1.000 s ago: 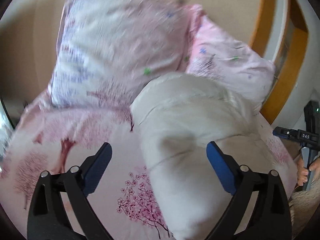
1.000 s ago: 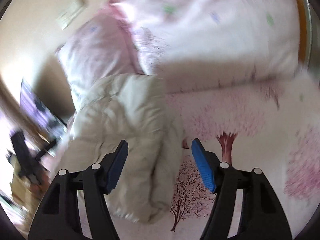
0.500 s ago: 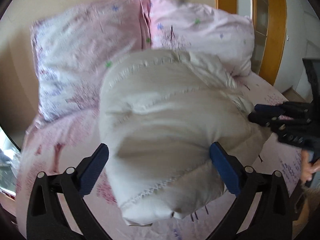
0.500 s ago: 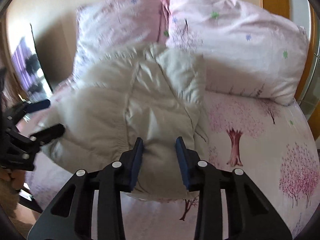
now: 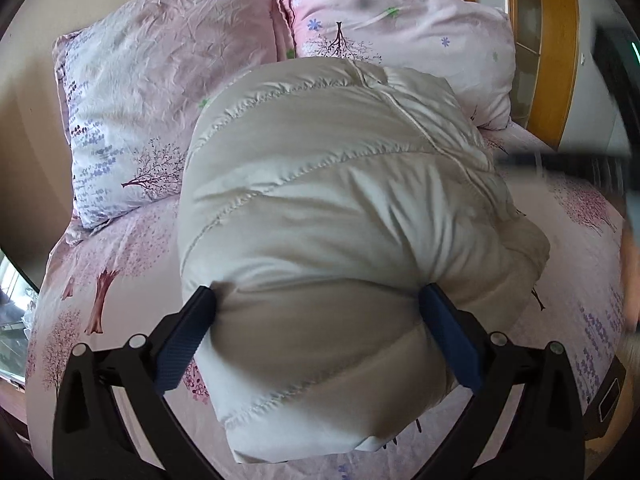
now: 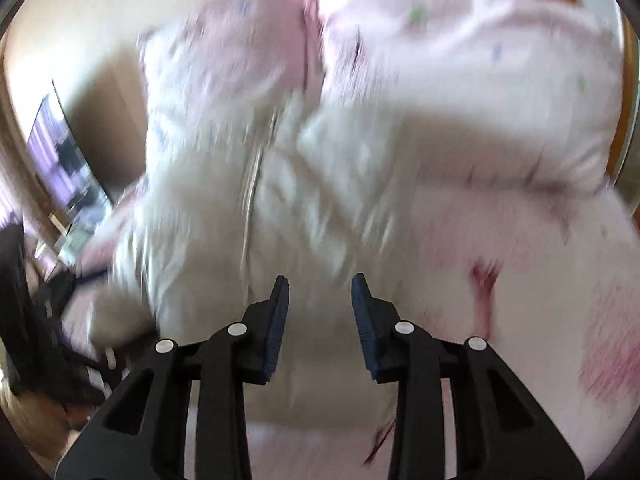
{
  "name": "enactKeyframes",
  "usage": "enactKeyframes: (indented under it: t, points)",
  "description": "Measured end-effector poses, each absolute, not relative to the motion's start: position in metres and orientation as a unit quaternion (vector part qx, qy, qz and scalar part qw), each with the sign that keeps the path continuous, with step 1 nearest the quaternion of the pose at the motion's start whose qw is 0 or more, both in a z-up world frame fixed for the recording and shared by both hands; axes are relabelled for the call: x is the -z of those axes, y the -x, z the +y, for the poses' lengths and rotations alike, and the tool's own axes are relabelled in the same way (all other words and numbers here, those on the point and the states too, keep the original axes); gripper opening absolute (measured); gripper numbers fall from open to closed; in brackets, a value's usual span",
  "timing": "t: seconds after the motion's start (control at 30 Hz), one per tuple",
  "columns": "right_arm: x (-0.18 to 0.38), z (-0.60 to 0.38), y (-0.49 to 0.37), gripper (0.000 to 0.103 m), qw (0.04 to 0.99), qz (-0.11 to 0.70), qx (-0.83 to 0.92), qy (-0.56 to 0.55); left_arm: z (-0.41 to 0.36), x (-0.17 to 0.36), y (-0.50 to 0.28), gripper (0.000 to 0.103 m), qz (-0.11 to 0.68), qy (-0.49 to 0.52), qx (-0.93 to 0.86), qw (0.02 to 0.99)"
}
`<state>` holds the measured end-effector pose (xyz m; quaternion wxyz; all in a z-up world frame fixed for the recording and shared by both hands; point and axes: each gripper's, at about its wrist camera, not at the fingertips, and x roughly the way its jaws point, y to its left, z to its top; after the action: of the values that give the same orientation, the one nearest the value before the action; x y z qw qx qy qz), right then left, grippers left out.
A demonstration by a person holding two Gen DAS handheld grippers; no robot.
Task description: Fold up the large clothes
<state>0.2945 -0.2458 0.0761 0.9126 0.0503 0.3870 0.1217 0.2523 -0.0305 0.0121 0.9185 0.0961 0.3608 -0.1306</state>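
Note:
A cream puffy jacket (image 5: pixel 340 208) lies folded into a thick bundle on the pink bed sheet (image 5: pixel 112 264). My left gripper (image 5: pixel 316 300) stands open, its jaws wide apart on either side of the bundle's near end, which bulges up between the blue pads. At the jacket's right side the right gripper (image 5: pixel 520 159) shows as a dark blur. The right wrist view is blurred. There my right gripper (image 6: pixel 320 292) has its jaws narrowed, with the jacket's (image 6: pixel 312 208) cream fabric filling the gap between the pads.
Two pink flowered pillows (image 5: pixel 160 92) (image 5: pixel 400 28) lean on the wall behind the jacket. A wooden door frame (image 5: pixel 560 40) stands at the back right. A screen (image 6: pixel 68 168) is left of the bed. A person's hand (image 5: pixel 630 264) shows at the right edge.
My left gripper came down and closer, so the jacket's end now sits between its wide jaws. The right jaws narrowed from wide onto the jacket's edge, and that view has shifted and blurred.

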Motion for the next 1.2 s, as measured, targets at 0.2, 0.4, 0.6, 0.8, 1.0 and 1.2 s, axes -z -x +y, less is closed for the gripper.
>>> enactKeyframes:
  t: [0.2, 0.4, 0.6, 0.8, 1.0, 1.2]
  points:
    - [-0.092, -0.239, -0.380, 0.031, 0.907, 0.411, -0.094, -0.006, -0.031, -0.011, -0.253, 0.101, 0.358, -0.088, 0.127, 0.921]
    - [-0.033, -0.236, -0.431, 0.029, 0.844, 0.527, -0.096, -0.001, -0.036, -0.013, -0.253, 0.101, 0.344, -0.078, 0.133, 0.926]
    - [-0.036, -0.257, -0.408, 0.029, 0.850, 0.513, -0.104, -0.057, -0.038, -0.012, -0.255, 0.101, 0.344, -0.071, 0.127, 0.927]
    - [-0.063, -0.256, -0.310, 0.030, 0.878, 0.451, -0.144, -0.076, -0.034, -0.012, -0.256, 0.101, 0.349, -0.064, 0.129, 0.926]
    - [-0.048, -0.238, -0.268, 0.031, 0.886, 0.445, -0.125, -0.040, -0.034, -0.011, -0.256, 0.101, 0.351, -0.061, 0.126, 0.926]
    - [0.000, -0.237, -0.277, 0.031, 0.870, 0.477, -0.109, -0.058, -0.045, -0.009, -0.251, 0.101, 0.344, -0.088, 0.125, 0.926]
